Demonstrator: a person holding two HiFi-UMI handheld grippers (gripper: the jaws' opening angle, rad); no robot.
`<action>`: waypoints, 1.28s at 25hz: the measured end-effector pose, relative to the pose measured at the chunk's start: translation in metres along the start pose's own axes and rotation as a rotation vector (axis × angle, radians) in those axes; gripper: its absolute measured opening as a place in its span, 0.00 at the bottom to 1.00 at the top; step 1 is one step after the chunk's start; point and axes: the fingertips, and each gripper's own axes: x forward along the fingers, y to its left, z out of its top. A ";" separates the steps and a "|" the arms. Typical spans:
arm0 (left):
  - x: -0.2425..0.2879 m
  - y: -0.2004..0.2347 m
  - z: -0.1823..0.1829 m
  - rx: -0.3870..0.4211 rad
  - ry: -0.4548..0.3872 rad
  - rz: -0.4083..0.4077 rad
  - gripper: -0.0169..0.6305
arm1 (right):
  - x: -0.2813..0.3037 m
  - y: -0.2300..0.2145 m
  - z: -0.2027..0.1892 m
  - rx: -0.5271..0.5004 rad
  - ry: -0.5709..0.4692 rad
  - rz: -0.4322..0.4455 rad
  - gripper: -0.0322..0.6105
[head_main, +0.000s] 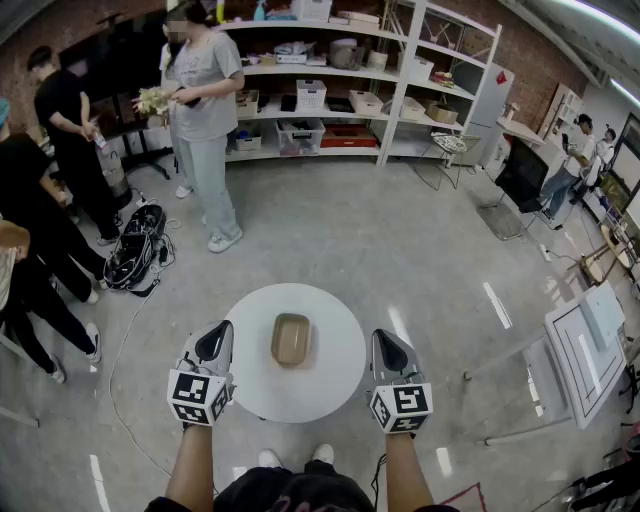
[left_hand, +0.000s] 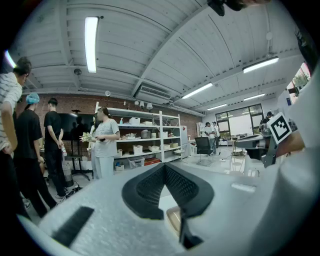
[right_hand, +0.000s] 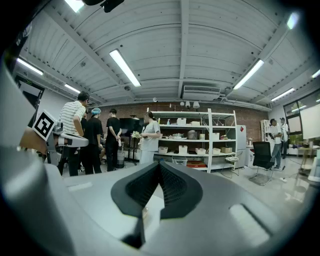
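Two forearms reach forward side by side, holding the left gripper (head_main: 220, 333) and right gripper (head_main: 384, 338) level, each with its jaws pressed together on nothing. Between them, slightly ahead, a tan dish (head_main: 291, 339) sits at the middle of the round white tabletop (head_main: 335, 385). Grey floor (head_main: 400, 230) and shelves (head_main: 330, 95) lie beyond. The head view shows the whole dish; the left gripper view catches only its rim under the jaws, plus a ceiling light strip (left_hand: 90, 42).

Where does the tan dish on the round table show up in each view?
Head view: tan dish at centre, on the white round table.
Left gripper view: dish low centre, behind the jaws.
Right gripper view: dish only a tan sliver, low centre.
Shared landmark: the white shelving.
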 end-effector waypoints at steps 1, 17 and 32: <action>0.000 0.000 -0.001 0.000 -0.001 0.000 0.02 | 0.000 0.000 -0.001 0.002 0.001 0.000 0.06; -0.016 0.011 -0.009 -0.009 0.000 -0.053 0.02 | -0.004 0.036 0.010 -0.011 -0.041 0.000 0.06; -0.006 0.020 -0.033 -0.018 0.031 -0.118 0.02 | 0.012 0.039 -0.007 0.021 -0.017 -0.037 0.06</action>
